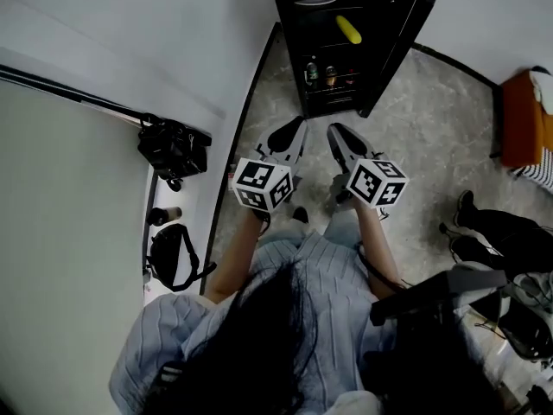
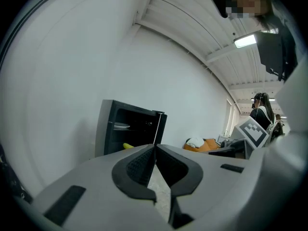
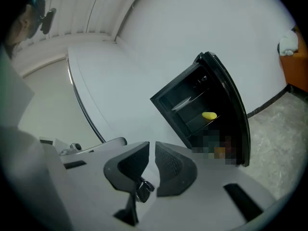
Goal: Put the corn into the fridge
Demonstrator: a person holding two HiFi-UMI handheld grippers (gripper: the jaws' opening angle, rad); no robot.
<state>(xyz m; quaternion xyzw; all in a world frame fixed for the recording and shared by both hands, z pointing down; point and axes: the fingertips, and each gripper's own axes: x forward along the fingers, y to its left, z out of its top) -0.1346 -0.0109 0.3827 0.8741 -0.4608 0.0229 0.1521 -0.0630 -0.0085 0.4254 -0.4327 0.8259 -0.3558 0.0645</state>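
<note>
closing right gripper (image 3: pixel 152 146) jaws, empty | left gripper (image 2: pixel 155 147) jaws clenched | corn (image 2: pixel 127 146) part-hidden in fridge (image 2: pixel 106 129)

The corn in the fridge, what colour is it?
The corn is yellow, clearest in the head view.

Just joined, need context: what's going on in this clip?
A person stands facing a small black fridge with its door open. The corn lies on a shelf inside. Neither gripper holds anything: the left gripper is shut, and the right gripper has its jaws closing with nothing between them.
</note>
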